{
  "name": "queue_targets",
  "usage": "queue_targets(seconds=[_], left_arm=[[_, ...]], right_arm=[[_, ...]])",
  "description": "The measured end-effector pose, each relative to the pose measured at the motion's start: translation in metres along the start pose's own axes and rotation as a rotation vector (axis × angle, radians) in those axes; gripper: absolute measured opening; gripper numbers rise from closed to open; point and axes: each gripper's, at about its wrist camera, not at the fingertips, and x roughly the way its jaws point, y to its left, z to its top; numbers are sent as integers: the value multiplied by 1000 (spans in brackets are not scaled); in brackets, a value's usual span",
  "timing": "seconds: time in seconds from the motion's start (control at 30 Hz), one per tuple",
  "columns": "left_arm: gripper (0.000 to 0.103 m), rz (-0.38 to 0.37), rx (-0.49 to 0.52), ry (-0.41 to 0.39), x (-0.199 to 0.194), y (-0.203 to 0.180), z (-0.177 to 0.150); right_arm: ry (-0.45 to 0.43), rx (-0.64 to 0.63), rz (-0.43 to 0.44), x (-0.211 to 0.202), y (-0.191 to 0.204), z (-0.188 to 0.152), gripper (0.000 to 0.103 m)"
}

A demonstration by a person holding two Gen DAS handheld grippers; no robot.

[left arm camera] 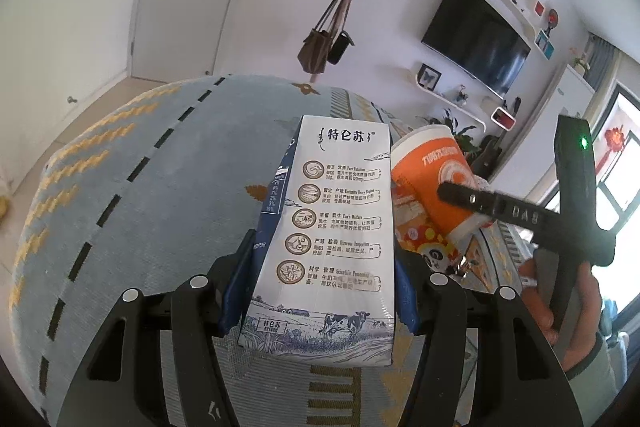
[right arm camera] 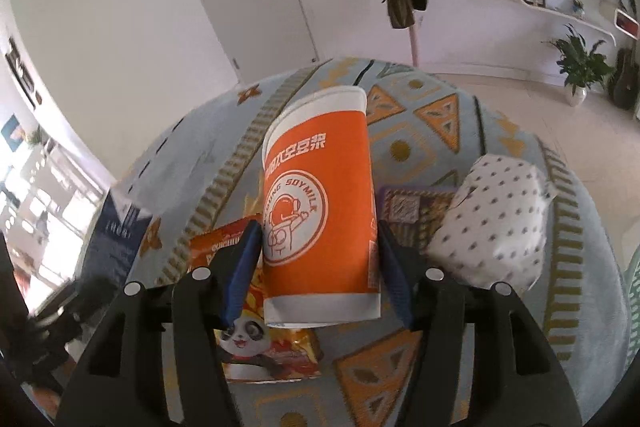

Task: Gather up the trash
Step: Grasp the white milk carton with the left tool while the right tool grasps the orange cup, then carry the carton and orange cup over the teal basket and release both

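while the left tool [left arm camera: 320, 291] pinches a white milk carton [left arm camera: 336, 227], the right tool [right arm camera: 316, 267] straddles an orange soymilk cup [right arm camera: 316, 211], slightly spread.

A pale blue rug [right arm camera: 420, 155] with orange triangles and dashed stripes lies on the floor. On it rest a panda snack wrapper [right arm camera: 260, 347], a purple packet [right arm camera: 416, 207] and a dotted white bundle [right arm camera: 496, 223].

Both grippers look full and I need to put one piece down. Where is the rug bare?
Bare rug lies left of the milk carton, along the dashed black line and yellow zigzags. Right of it is crowded: the orange cup, the snack bag beneath it, and the dotted white bundle sit close together.
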Motion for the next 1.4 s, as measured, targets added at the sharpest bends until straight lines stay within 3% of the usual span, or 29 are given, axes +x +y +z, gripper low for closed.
queue_targets(seconds=[0.13, 0.27, 0.37, 0.47, 0.63, 0.97, 1.4], left_arm=[[57, 3, 2, 7, -1, -1, -3], [57, 15, 16, 5, -1, -4, -2], [57, 3, 33, -14, -5, -9, 0], [57, -56, 19, -30, -16, -17, -2], [57, -112, 52, -76, -33, -50, 6], [57, -291, 139, -85, -25, -143, 17], [57, -476, 300, 54, 60, -311, -11]], right_arm=[[36, -17, 12, 3, 5, -10, 53], [13, -15, 23, -4, 4, -18, 51], [-36, 4, 34, -24, 0, -23, 51], [-111, 24, 35, -60, -7, -27, 51], [-227, 64, -17, -118, -27, -35, 51], [-422, 107, -238, -209, -80, -61, 51], [-435, 320, -400, -251, -198, -111, 51]])
